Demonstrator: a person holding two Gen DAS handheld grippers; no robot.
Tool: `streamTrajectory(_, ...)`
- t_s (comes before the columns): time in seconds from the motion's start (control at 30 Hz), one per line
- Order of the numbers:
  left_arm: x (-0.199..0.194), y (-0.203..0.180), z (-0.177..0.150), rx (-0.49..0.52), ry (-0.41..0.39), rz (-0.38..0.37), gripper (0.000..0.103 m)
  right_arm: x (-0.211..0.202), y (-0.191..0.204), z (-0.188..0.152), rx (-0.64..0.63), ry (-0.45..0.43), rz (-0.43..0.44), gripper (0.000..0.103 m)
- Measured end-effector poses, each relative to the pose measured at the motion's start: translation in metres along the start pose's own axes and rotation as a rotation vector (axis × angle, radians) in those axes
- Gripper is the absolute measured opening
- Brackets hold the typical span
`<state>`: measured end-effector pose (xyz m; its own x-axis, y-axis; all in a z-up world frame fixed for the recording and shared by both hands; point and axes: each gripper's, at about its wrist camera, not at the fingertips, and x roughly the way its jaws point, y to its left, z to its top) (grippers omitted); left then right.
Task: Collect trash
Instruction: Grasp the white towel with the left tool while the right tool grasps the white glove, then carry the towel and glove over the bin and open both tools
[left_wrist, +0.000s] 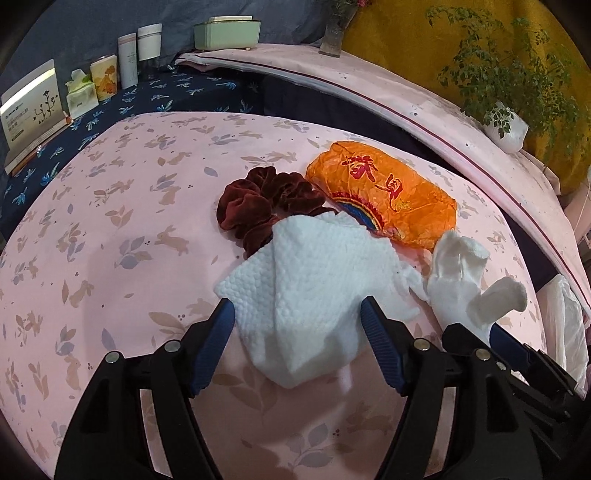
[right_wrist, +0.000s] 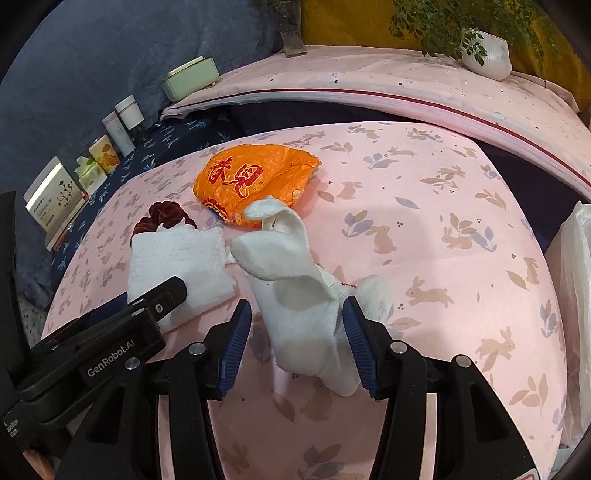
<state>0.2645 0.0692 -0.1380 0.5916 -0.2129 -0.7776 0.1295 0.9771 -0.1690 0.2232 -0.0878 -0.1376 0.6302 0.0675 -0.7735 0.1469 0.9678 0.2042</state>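
Pink fabric printed with rabbits and leaves is covering the tabletop, and four loose items are lying on it in a tight group. A white embossed paper towel is lying crumpled nearest the left gripper, whose blue-padded jaws are standing wide on either side of the towel's near end; the pads are not pressing on it. A dark red velvet scrunchie is lying partly under the towel's far edge. Beside it, an orange plastic wrapper with red characters is resting farther back. White socks are lying bunched just right of the towel. The right gripper is straddling them with jaws partly apart, the pads close against the fabric on both sides; firm contact cannot be confirmed. A white plastic bag is sitting at the tabletop's right edge.
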Motion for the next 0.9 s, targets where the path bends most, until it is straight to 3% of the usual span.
streamTrajectory(0.53,-0.002,-0.005,-0.005,0.030,-0.020,0.014,0.061,0.001,0.000,-0.006,-0.006,-0.047,-0.027,0.043)
streamTrajectory(0.63,-0.004,-0.009,-0.008,0.045,-0.021,0.015,0.053,-0.001,-0.004,-0.006,0.009,-0.049,-0.033,0.035)
streamTrajectory(0.77,-0.009,-0.017,-0.014,0.071,-0.021,0.005,0.032,-0.006,-0.012,-0.012,0.036,-0.050,-0.026,0.023)
streamTrajectory(0.8,-0.010,-0.020,-0.016,0.077,-0.019,0.000,0.024,-0.009,-0.014,-0.015,0.041,-0.049,-0.021,0.022)
streamTrajectory(0.9,-0.016,-0.026,-0.022,0.083,-0.014,-0.007,0.014,-0.017,-0.016,-0.023,0.041,-0.044,-0.016,0.020)
